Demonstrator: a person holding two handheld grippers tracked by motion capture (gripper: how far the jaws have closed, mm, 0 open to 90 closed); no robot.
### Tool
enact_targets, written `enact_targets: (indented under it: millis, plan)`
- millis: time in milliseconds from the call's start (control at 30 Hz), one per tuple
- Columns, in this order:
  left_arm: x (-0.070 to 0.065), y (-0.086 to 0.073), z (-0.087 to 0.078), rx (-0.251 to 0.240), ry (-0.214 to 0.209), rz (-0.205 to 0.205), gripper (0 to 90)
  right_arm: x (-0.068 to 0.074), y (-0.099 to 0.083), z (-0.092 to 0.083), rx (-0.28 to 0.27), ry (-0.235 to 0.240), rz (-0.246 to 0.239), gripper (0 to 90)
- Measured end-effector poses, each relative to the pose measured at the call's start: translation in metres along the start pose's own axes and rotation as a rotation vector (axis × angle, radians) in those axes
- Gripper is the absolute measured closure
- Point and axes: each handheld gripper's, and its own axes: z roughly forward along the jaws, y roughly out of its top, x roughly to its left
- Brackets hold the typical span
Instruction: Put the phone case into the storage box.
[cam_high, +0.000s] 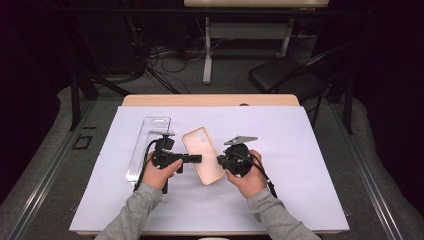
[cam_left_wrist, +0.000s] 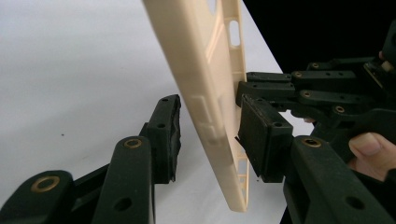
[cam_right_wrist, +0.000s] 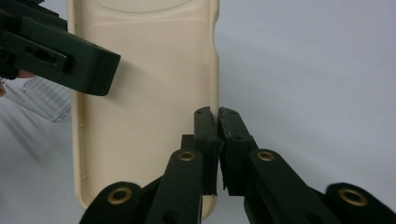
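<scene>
The desk is covered by a white sheet with no writing on it that can be read. On the sheet at the left lies a clear plastic package, long axis running away from the person; whether anything is in it cannot be told. The cream phone case is held just above the middle of the sheet, its long axis running from near the person up and slightly left, camera-cutout end farthest away; no brand or label shows on it. The right tool has its jaws pressed together, pinching the case's right rim. The left tool straddles the case's left edge, jaws partly spread: one pad lies against the case, the other stands just clear.
</scene>
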Motion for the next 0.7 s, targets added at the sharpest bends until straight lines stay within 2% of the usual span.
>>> enact_targets:
  millis: [167, 700]
  plan:
    - [0.0009, 0.0001, -0.002, -0.002, -0.014, -0.029, 59.5, 0.0014, -0.0003, 0.0003, -0.004, 0.003, -0.003, 86.9]
    - [0.0056, 0.0005, -0.0092, -0.042, 0.004, -0.076, 61.1, 0.0041, -0.0009, 0.0003, -0.003, 0.007, -0.008, 86.9]
